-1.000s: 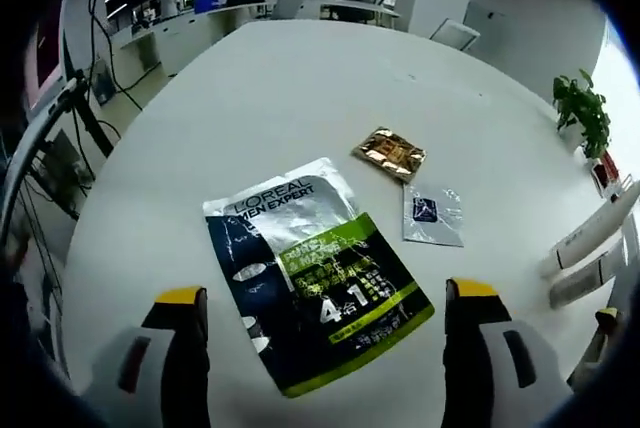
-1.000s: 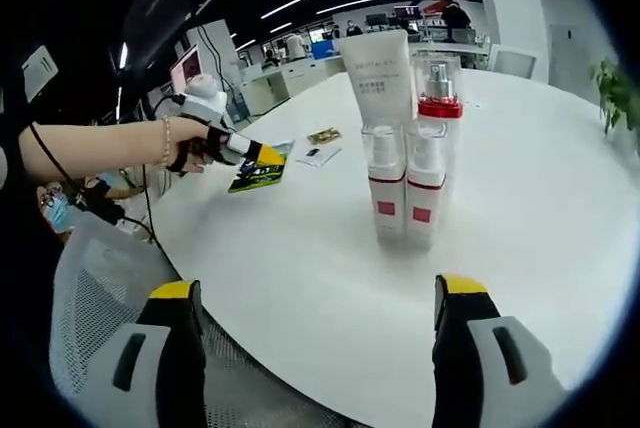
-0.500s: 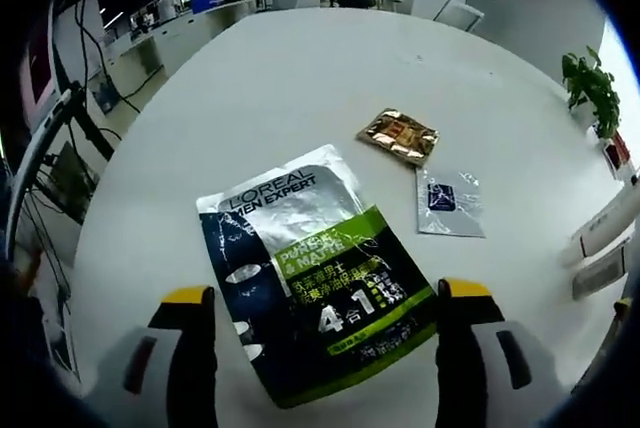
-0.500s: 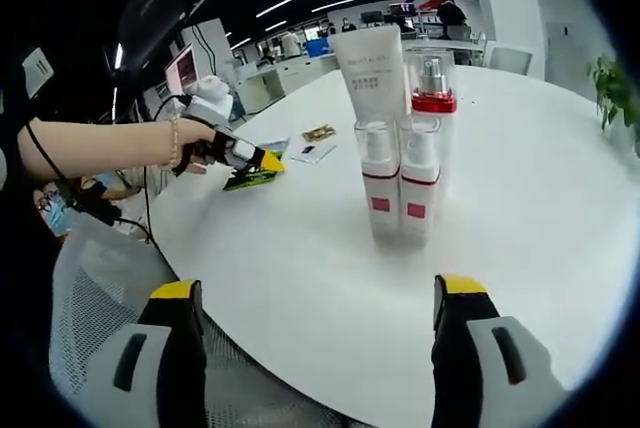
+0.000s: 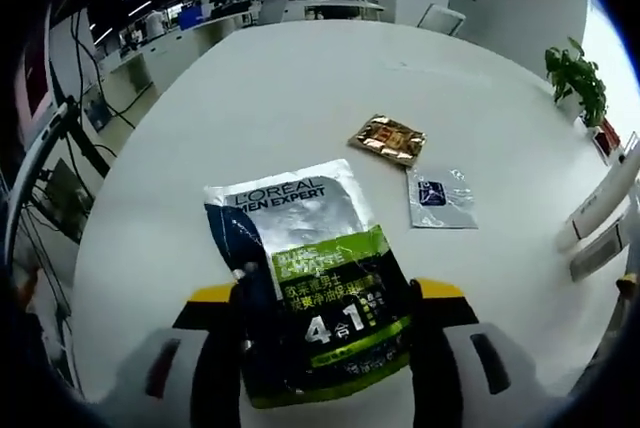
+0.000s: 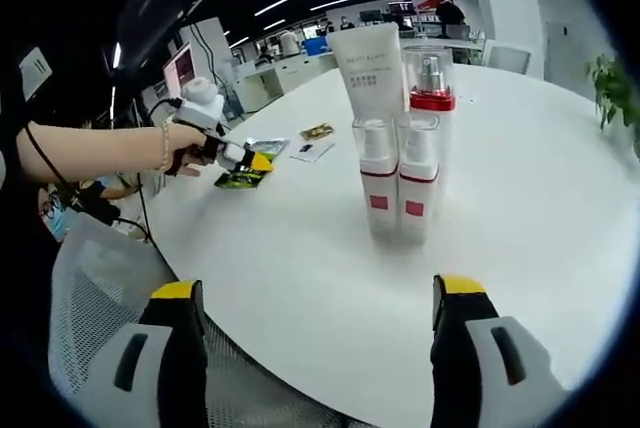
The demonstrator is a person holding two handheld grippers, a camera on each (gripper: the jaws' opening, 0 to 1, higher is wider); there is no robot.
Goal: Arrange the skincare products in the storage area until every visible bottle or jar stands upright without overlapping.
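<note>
My left tongs (image 5: 325, 298) are lying low over the round white table (image 5: 270, 98), their yellow-tipped jaws sitting against the two long sides of the L'Oreal sachet (image 5: 310, 283), pinching it at its near end. That silver, navy and green sachet is lying flat, near the table's edge closest to me. Beyond it, apart from it and from each other, a small gold sachet (image 5: 388, 139) and a small silver sachet (image 5: 440, 198) are also lying flat, further toward the table's middle. A potted plant (image 5: 575, 78) is standing at the table's far right edge in the left gripper view.

My right tongs (image 6: 312, 320) are hovering spread wide at the table's near edge, holding nothing. Ahead of them four products are standing upright in a tight cluster: two red-banded pump bottles (image 6: 398, 193) in front, side by side and touching, a white tube (image 6: 366, 66) and a red-collared clear bottle (image 6: 430, 78) just behind. Well to their left in the right gripper view, my hand (image 6: 190, 143) is gripping the left tongs over the sachets. A mesh chair back (image 6: 90, 288) is sitting just below the table's edge.
</note>
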